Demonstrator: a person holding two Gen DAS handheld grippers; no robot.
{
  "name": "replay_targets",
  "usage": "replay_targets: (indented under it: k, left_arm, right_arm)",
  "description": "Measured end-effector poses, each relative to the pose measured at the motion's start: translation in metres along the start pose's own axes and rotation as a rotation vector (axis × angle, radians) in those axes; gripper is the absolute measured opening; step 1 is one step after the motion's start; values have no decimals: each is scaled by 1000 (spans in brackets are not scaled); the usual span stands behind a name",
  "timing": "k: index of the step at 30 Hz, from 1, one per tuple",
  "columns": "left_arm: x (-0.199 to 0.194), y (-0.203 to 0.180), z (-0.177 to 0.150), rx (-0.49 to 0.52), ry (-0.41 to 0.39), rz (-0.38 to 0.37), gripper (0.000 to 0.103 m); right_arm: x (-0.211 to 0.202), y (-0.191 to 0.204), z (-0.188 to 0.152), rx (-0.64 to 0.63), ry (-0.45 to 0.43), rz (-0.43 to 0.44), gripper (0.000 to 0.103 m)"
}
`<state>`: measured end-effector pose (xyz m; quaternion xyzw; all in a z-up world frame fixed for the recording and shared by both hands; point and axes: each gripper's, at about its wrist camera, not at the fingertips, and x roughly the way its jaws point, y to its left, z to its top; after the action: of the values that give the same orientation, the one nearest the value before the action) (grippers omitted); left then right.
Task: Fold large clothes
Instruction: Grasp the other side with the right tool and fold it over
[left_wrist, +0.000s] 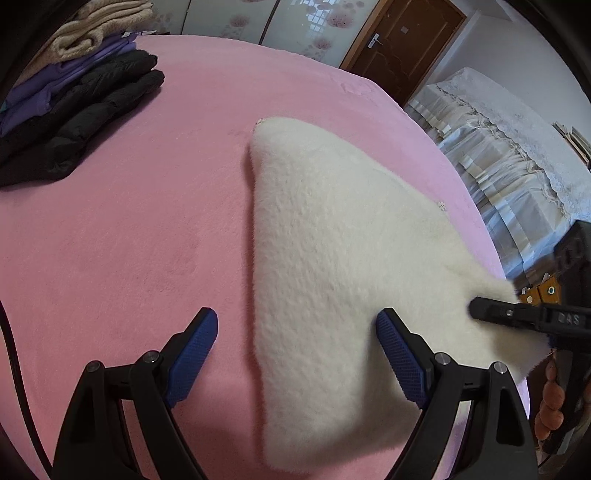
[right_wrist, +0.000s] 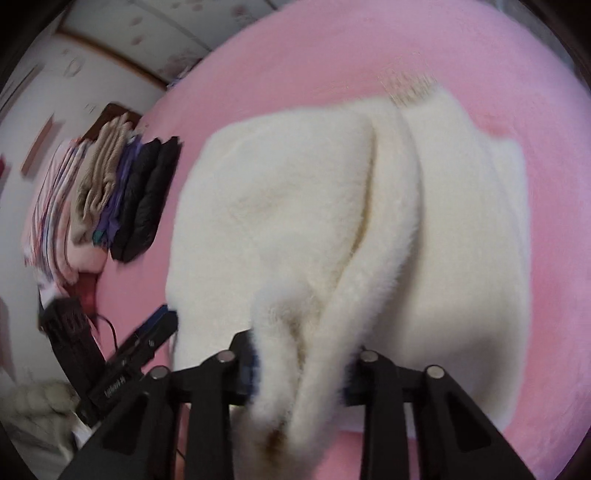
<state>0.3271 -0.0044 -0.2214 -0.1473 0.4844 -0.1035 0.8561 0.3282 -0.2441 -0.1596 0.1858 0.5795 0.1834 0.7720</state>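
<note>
The left gripper (left_wrist: 295, 328) hangs wide over a white fleece garment (left_wrist: 340, 258), whose corner the right gripper (left_wrist: 476, 308) seemingly pinches.

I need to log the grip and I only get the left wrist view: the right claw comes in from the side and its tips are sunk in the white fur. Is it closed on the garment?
Observer: Yes. In the right wrist view the right claw is shut on a bunched fold of the white fuzzy garment.
Operator: Does the garment lie flat past that fold?
Observer: No, a raised ridge runs from the claw towards the far edge.
Operator: Anything in the pile of folded clothes beyond the beige piece?
Observer: A pink striped piece, on the far side of the pile.
</note>
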Motion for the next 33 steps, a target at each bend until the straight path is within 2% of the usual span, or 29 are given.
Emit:
replay_targets:
  k: [5,9,14,16,18,20,23,25,27,30,33]
  left_arm:
    - [-4,-23,5,59,-14,-29,87]
    - [-3,-51,6,118,-20,-65,89]
    - [21,-80,-5,171,28,-64,91]
    - [30,-91,-16,213,27,-4,93]
    - [33,-98,-25,264,1,51,93]
    - [34,-100,-30,278,-19,70,93]
    - [33,-97,-30,249,-15,48,93]
    - [31,-95,-26,231,-4,38,93]
    - [24,-95,-23,222,13,27,93]
    - [5,-96,-18,233,19,24,93]
    - [-25,-99,-3,279,-27,23,93]
  right_arm:
    - [-53,24,-12,-164,-194,-57,23]
    - [-81,11,-26,-167,-301,-86,23]
    - [-68,-50,-45,-49,-293,-137,23]
    - [-49,-74,-55,8,-283,-127,23]
    - [-30,-84,-66,8,-295,-135,24]
    - [-22,-88,-74,-2,-334,-140,25]
    - [-20,-90,-77,9,-364,-130,27]
    - [-21,-84,-75,-11,-354,-149,29]
    - [-26,-80,-71,-14,-322,-171,39]
    - [-41,-66,-65,-36,-285,-241,42]
    - [-64,-46,-61,-95,-314,-336,43]
